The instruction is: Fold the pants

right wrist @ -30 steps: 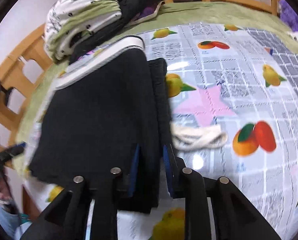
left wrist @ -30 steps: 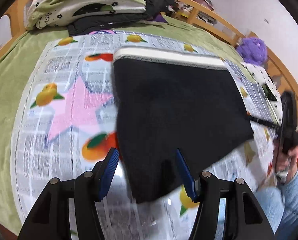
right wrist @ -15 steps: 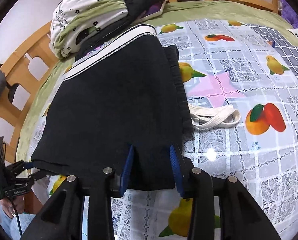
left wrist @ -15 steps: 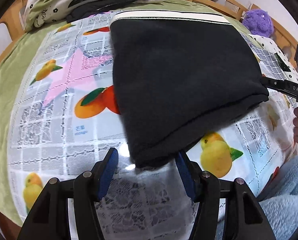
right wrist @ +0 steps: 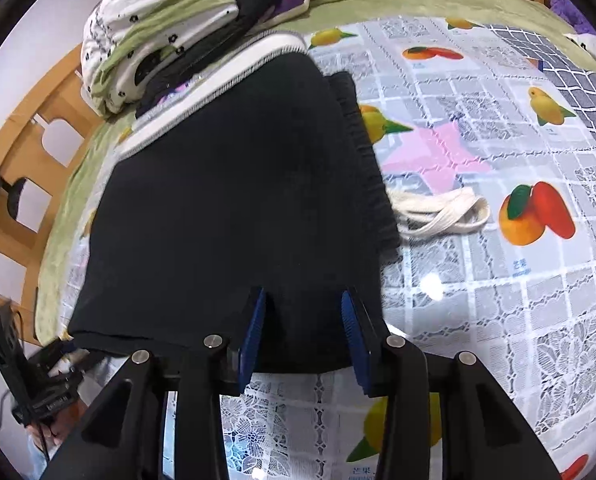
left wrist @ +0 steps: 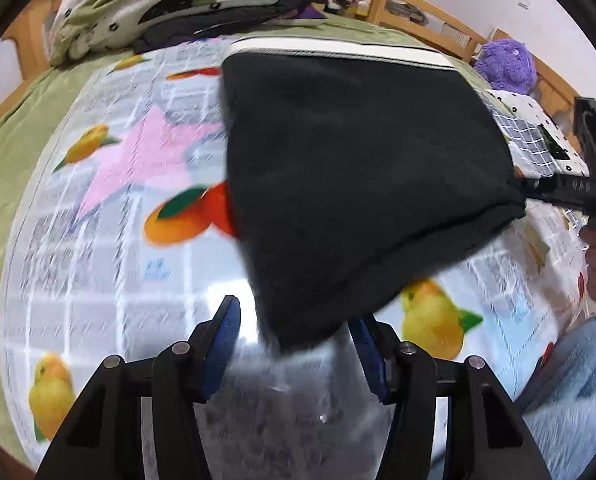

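The black pants [left wrist: 357, 168] lie folded on the fruit-print tablecloth [left wrist: 110, 220], white waistband [left wrist: 337, 50] at the far edge. My left gripper [left wrist: 294, 348] is open, with the near corner of the fold between its blue pads. In the right wrist view the pants [right wrist: 234, 208] fill the middle, and my right gripper [right wrist: 303, 332] is open over their near edge. A white drawstring [right wrist: 441, 212] trails out to the right of the pants. The right gripper also shows in the left wrist view [left wrist: 553, 188] at the pants' right corner.
A pile of green-and-white bedding and dark clothes [left wrist: 170, 4] sits at the far edge, also in the right wrist view [right wrist: 170, 40]. A purple plush toy [left wrist: 505, 60] sits far right. A wooden bed rail [right wrist: 30, 128] runs along the left.
My right gripper has opened from shut on the pants' edge. My left gripper has drawn back towards the near corner of the fold, staying open.
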